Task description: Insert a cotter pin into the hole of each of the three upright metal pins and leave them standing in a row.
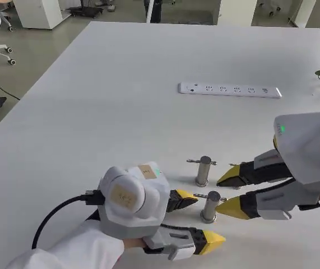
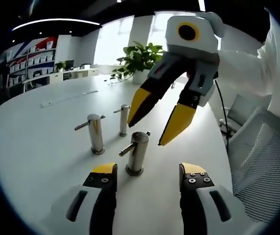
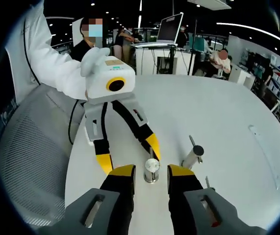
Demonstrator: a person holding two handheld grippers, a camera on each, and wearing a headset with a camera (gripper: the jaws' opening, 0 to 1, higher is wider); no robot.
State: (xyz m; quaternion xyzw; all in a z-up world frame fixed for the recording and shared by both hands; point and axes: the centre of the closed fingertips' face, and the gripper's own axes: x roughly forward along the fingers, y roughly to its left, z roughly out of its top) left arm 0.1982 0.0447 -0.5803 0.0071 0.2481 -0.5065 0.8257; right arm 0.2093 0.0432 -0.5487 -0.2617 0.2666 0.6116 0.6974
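On the white table (image 1: 120,112), close to the person, the nearest metal pin (image 1: 210,207) stood upright between the left gripper (image 1: 200,219) and the right gripper (image 1: 228,194). Both claws were spread wide and gripped nothing. A cotter pin (image 2: 125,150) already appeared to sit through its head, so the work looked nearly done, with seating and lining up probably left. To do that well, the left claw would best close low on the pin's body to steady it. The right claw could then press the cotter pin along the line of the hole, gently, since a sideways push could topple the pin. The left gripper view showed all three pins, each with a cross rod, the third metal pin (image 2: 124,120) standing just behind the right gripper's yellow jaw. From the head camera that jaw covered it, and the second metal pin (image 1: 203,171) stood in the clear, well short of the power strip (image 1: 230,89). The right gripper view showed the nearest pin's top centred between its own jaws.
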